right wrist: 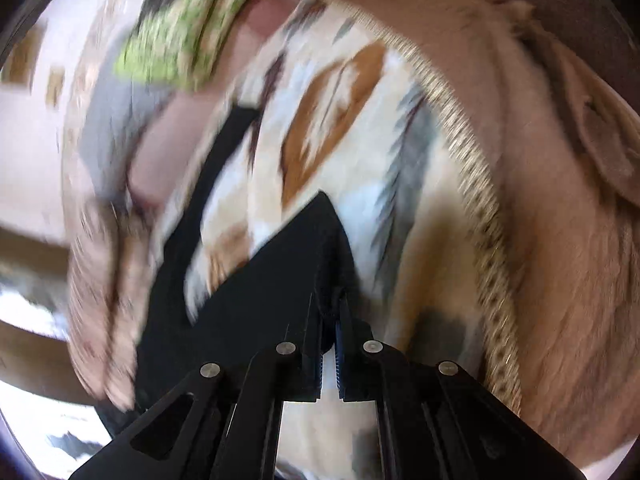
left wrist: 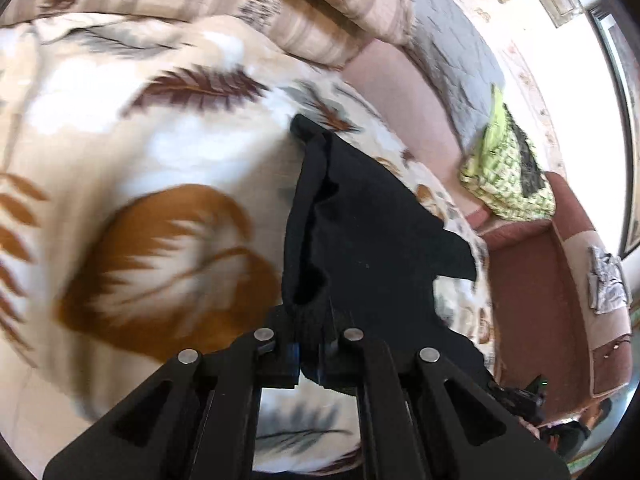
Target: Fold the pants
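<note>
Left wrist view: left tool [left wrist: 320, 320] clamped tight on an edge of the black pants [left wrist: 360, 216]. The fabric bunches where the two fingers meet and runs away from the tips in a long dark sheet, with a rolled fold along its left side. The far end narrows to a small point up the frame; a corner of cloth juts out to the right. The pants are over a leaf-print blanket [left wrist: 140, 152], cream with brown and grey fronds, which covers the bed. Whether the sheet rests on the blanket or is lifted clear of it, cannot tell.

Behind the blanket, a striped cushion [left wrist: 248, 4] along the top. To the right, a pink sofa seat [left wrist: 400, 92] with a grey quilted cover [left wrist: 452, 60] and a crumpled green patterned cloth [left wrist: 508, 172]. Further right, a reddish armrest carrying a small grey-white rag [left wrist: 606, 280]. Bright window at the frame edge. Much motion blur on the left of the frame.

Right wrist view: right tool [right wrist: 330, 320] likewise pinched down on the black pants [right wrist: 256, 280], cloth gathered between the fingertips. From there the fabric spreads left and down; a narrow black strip runs up and away toward the top of the frame. Same leaf-print blanket [right wrist: 360, 128] beneath, its braided gold trim [right wrist: 480, 184] curving down the right side, tan plush fabric [right wrist: 560, 200] beyond. Green patterned cloth [right wrist: 180, 28] at upper left, heavily blurred.
</note>
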Action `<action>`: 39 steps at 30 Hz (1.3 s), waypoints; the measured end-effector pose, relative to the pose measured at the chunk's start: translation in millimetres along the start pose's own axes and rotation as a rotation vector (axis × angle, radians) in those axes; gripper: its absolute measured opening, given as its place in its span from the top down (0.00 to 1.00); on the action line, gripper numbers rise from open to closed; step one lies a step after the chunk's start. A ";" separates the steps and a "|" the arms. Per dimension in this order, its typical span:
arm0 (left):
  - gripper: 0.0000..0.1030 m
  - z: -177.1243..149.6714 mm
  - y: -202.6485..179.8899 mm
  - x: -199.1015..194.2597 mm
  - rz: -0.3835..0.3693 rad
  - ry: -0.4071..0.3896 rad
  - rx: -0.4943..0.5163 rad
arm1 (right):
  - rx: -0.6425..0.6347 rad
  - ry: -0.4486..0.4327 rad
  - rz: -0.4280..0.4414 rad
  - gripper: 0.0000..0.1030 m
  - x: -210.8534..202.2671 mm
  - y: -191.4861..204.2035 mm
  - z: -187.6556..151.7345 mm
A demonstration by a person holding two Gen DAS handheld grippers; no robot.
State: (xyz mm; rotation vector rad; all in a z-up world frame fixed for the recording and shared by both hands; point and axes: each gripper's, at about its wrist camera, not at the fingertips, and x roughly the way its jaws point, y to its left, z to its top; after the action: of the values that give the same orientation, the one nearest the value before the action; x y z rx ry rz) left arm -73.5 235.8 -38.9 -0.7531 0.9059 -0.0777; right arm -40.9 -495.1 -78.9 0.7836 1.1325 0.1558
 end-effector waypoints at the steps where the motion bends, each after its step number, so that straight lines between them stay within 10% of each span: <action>1: 0.97 -1.2 5.7 0.5 0.010 0.007 -0.017 | -0.014 0.010 -0.040 0.96 3.0 1.2 -0.5; 6: 0.80 -1.5 21.8 -2.0 0.172 -0.040 -0.037 | -0.073 -0.207 -0.296 0.87 -26.1 21.2 7.3; 10: 0.78 15.6 18.6 -26.7 0.224 -0.152 -0.013 | -0.040 -0.326 -0.102 0.73 -47.9 47.1 31.5; 14: 0.63 32.6 -26.3 -37.9 0.114 -0.227 0.101 | 0.032 -0.334 0.150 0.46 -26.5 80.8 72.1; 16: 0.47 41.9 -56.9 -22.0 0.003 -0.194 0.174 | 0.105 -0.291 0.233 0.45 3.7 89.6 98.6; 20: 0.47 51.9 -83.8 29.3 -0.054 -0.093 0.209 | 0.168 -0.204 0.237 0.45 68.4 97.7 132.8; 29: 0.47 51.8 -45.5 106.2 -0.023 0.057 0.090 | 0.181 -0.191 0.162 0.52 144.1 94.4 172.6; 31: 0.47 50.4 -45.6 106.0 -0.026 0.058 0.083 | 0.116 -0.205 0.118 0.98 140.5 102.5 175.5; 39: 0.47 49.9 -48.1 99.9 -0.018 0.066 0.093 | 0.041 -0.309 0.001 0.97 73.4 98.9 133.4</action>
State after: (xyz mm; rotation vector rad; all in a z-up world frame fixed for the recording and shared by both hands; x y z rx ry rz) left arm 38.0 191.4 -58.2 -0.6757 0.9521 -0.1598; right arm 132.2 -451.4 -45.8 0.8132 0.8443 0.0111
